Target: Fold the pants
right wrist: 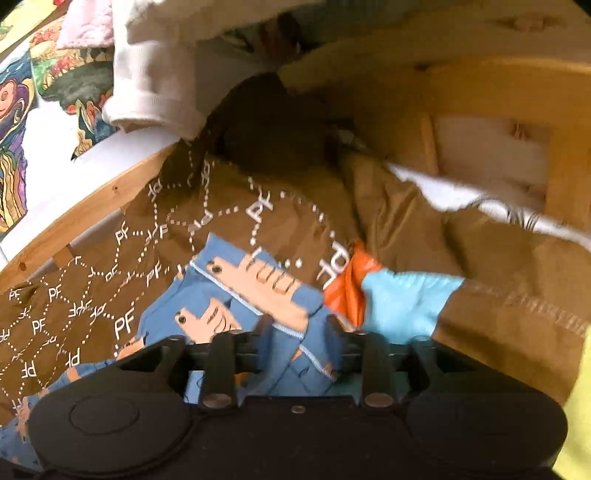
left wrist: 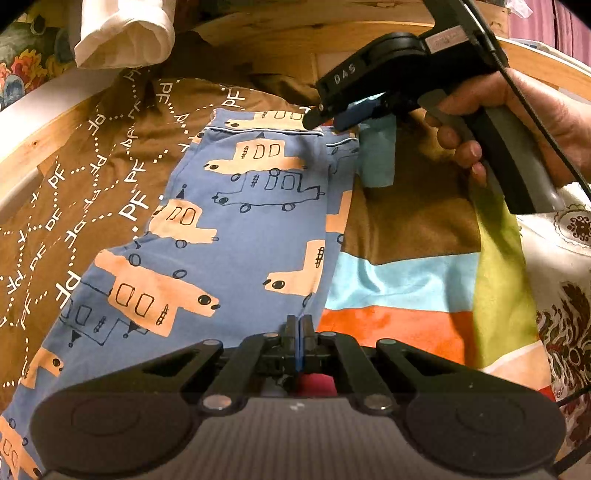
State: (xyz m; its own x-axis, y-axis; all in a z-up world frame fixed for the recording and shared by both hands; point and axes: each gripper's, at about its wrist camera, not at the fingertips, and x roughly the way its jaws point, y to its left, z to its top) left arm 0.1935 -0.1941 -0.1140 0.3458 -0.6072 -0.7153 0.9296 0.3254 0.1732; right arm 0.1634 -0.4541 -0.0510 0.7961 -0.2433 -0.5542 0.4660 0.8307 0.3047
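The blue pants with orange car prints lie stretched on a brown "PF" blanket. My left gripper is shut, its fingers pressed together at the near edge of the pants; whether it pinches cloth is hidden. My right gripper, held in a hand, sits at the far hem of the pants. In the right wrist view the pants' hem bunches between the fingers of my right gripper, which stand apart around the cloth.
A striped blanket of brown, light blue, orange and green lies to the right of the pants. A white garment hangs at the top left. A wooden bed frame runs behind. A patterned cloth lies at the far right.
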